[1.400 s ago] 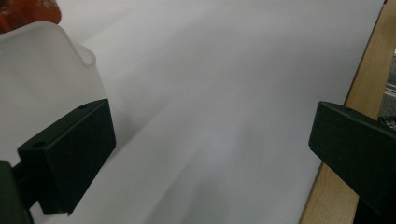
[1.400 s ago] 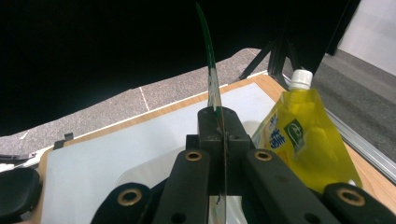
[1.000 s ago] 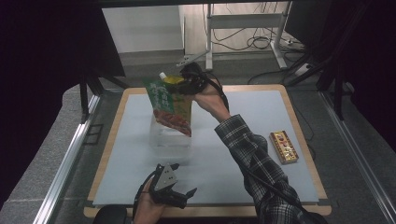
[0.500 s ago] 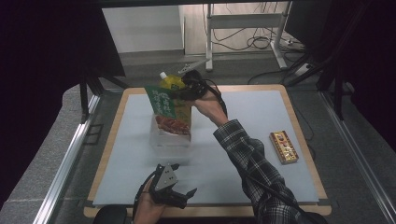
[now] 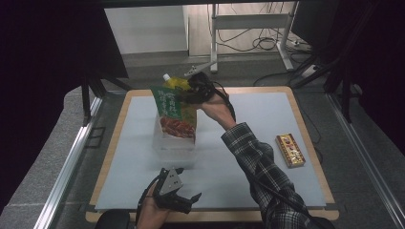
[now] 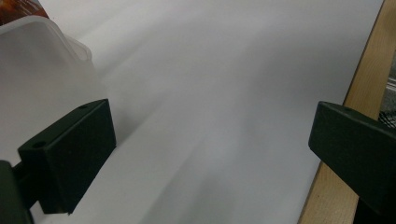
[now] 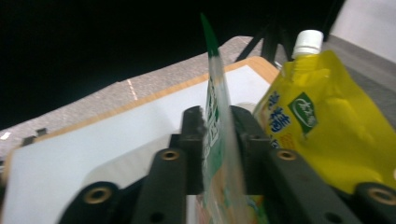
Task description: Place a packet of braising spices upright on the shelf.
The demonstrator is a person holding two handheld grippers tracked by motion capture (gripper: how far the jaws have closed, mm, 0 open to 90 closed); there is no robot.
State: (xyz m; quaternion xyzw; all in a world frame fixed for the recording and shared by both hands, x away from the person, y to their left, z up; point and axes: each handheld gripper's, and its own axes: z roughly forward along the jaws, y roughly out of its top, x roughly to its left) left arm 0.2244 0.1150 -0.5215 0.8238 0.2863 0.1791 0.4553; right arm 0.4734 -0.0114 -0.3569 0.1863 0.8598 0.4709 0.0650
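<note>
My right gripper (image 5: 192,93) is shut on the top edge of a green food pouch (image 5: 173,112), which hangs upright over a clear plastic container (image 5: 174,146) on the white mat. In the right gripper view the pouch (image 7: 215,93) is pinched edge-on between the jaws of the right gripper (image 7: 217,126). A yellow spout pouch (image 7: 322,130) with a white cap stands just behind it, and its top peeks out behind the green pouch (image 5: 177,83) in the high view. My left gripper (image 5: 185,202) rests open near the front edge; the left gripper (image 6: 215,154) holds nothing, beside the container's wall (image 6: 37,60).
A small brown and gold box (image 5: 290,150) lies at the right side of the white mat (image 5: 258,109). The mat sits on a wooden board with a raised rim (image 6: 355,93). Dark stands and cables lie beyond the far edge.
The green pouch has sunk slightly toward the clear container with my right gripper. The left gripper has stayed where it was.
</note>
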